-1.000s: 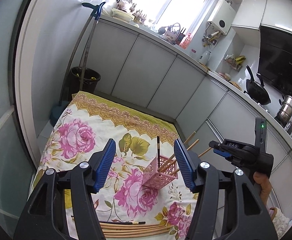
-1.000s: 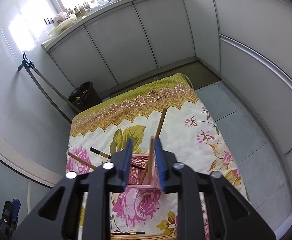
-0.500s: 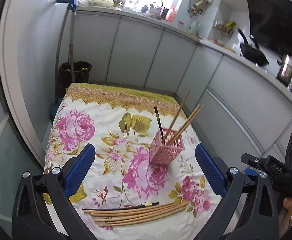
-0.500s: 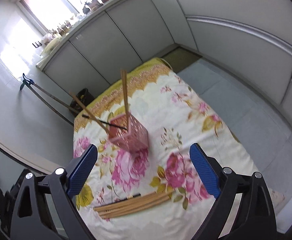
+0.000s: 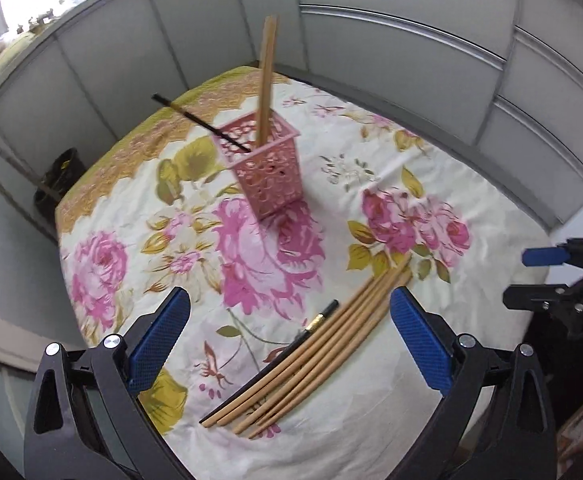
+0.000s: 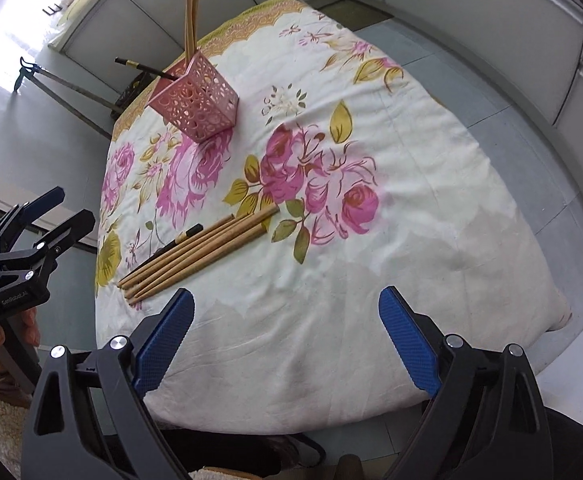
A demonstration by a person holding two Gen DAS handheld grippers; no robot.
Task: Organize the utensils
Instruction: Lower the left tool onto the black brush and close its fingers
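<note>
on the near part of the floral tablecloth lies a bundle of wooden chopsticks, side by side and touching, with one black chopstick along its far-left edge. farther back on the cloth stands a pink perforated holder, upright, holding wooden chopsticks that lean out of its top and a second black chopstick slanting out to the left. the left gripper hovers over the near end of the lying bundle; its jaws have just been opening and now stand spread wide, the bundle lying below and between them, the blue pads touching nothing. the right gripper is over bare cloth at the near edge, to the right of the bundle; its jaws have also just been opening and are spread wide with nothing held. grey cabinet fronts run behind the table, and a dark bin stands on the floor at the far left.
</note>
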